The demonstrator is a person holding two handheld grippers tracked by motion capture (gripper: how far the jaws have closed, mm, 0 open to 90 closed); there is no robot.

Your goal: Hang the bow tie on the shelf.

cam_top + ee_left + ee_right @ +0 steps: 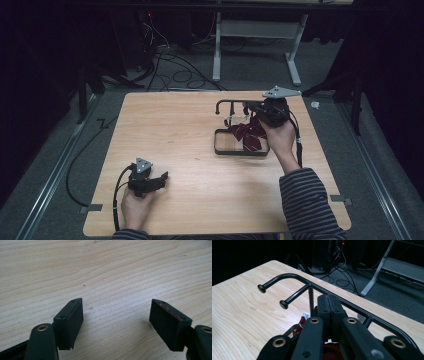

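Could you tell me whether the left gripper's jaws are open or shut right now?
Open: the left gripper has its two black jaws spread wide above bare table, with nothing between them.

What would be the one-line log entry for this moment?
left gripper: open, over table | right gripper: shut, at rack | striped cloth: on tray

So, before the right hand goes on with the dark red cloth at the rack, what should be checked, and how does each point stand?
1. Right gripper shut: ok.
2. Dark red cloth pinched between its jaws: cannot tell.
3. Cloth hung on the rack: not ok, it lies low over the tray.
4. Rack pegs bare: ok.
5. Left gripper open, holding nothing, apart from the tray: ok.
6. Table bare around the tray: ok.
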